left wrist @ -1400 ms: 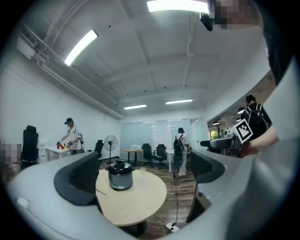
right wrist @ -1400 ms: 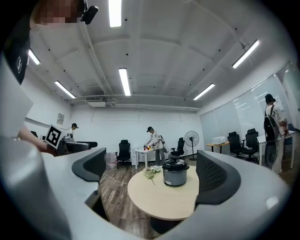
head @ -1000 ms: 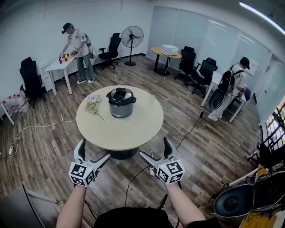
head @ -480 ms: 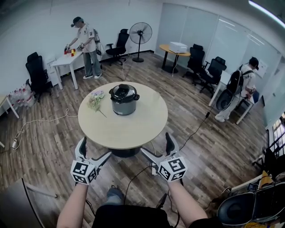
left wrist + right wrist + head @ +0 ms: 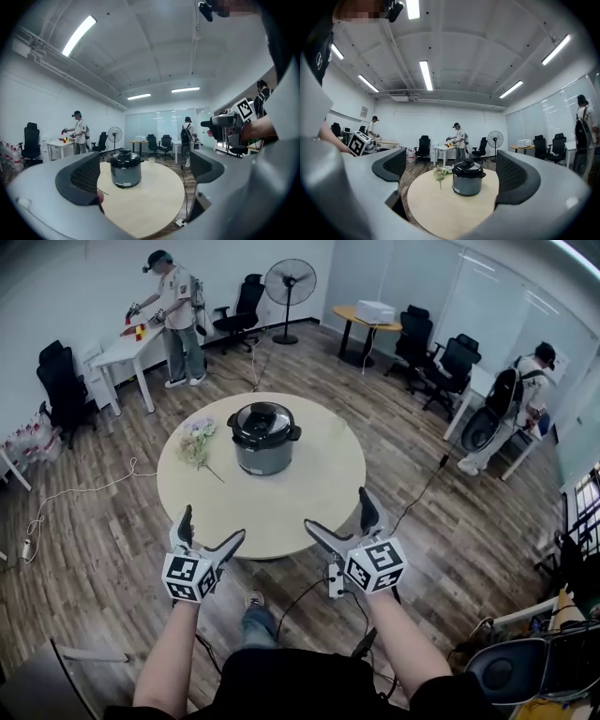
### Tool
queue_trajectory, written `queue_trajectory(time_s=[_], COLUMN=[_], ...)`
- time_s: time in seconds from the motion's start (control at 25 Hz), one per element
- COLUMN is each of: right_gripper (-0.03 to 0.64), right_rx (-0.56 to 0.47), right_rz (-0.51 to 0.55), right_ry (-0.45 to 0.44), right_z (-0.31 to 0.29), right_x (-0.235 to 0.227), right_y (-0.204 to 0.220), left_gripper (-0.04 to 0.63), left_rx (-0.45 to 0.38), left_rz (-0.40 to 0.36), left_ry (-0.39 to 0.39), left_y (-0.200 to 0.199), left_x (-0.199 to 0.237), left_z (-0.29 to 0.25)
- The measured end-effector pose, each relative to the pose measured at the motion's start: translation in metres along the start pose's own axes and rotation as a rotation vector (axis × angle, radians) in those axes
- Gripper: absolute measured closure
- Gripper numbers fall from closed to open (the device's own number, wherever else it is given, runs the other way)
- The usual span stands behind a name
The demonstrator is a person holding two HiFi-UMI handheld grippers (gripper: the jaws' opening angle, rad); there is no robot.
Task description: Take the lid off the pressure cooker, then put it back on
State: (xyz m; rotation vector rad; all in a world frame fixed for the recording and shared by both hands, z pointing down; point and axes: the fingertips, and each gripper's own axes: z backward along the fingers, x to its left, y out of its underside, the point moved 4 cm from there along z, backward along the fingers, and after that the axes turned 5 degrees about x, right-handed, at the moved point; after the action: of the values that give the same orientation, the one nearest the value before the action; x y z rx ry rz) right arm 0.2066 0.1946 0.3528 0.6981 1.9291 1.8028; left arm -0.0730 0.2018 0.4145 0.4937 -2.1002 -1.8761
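A grey pressure cooker [image 5: 262, 443] stands on a round beige table [image 5: 300, 493], towards its far side, with its black lid [image 5: 262, 422] on. In the gripper views the cooker [image 5: 125, 168] [image 5: 467, 179] is centred between the jaws, well beyond them. My left gripper [image 5: 206, 535] is open at the table's near edge, left of centre. My right gripper [image 5: 339, 522] is open over the near edge at the right. Nothing is between either pair of fingers.
A bunch of pale flowers [image 5: 196, 446] lies left of the cooker. Office chairs [image 5: 62, 390], a standing fan [image 5: 289, 287], white desks and three people [image 5: 176, 306] stand around the room. Cables [image 5: 70, 501] run across the wooden floor.
The table and cooker have come closer in the head view. Both grippers now reach the table's near edge, where before they hung short of it.
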Motion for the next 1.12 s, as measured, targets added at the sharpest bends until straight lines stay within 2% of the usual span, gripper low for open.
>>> queue_trajectory(time_s=[0.24, 0.48, 0.64, 0.84, 1.12], right_gripper=[0.02, 0.021, 0.021, 0.02, 0.021], right_rx=[0.039, 0.092, 0.13, 0.185, 0.282], right_rz=[0.008, 0.034, 0.048, 0.072, 0.124], right_ry=[0.034, 0.043, 0.052, 0.056, 0.003], right_z=[-0.103, -0.21, -0.268, -0.321, -0.367], right_x=[-0.044, -0.074, -0.094, -0.113, -0.129], right_y=[-0.022, -0.028, -0.032, -0.032, -0.016], left_gripper=[0.014, 0.007, 0.006, 0.006, 0.006], left_rx=[0.076, 0.094, 0.152, 0.212, 0.302], left_rz=[0.012, -0.001, -0.003, 0.041, 0.082], left_ry=[0.056, 0.158, 0.209, 0.209, 0.235], left_y=[0.009, 0.033, 0.064, 0.098, 0.146], left_x=[0.068, 0.127, 0.147, 0.172, 0.181], left_z=[-0.096, -0.184, -0.236, -0.283, -0.328])
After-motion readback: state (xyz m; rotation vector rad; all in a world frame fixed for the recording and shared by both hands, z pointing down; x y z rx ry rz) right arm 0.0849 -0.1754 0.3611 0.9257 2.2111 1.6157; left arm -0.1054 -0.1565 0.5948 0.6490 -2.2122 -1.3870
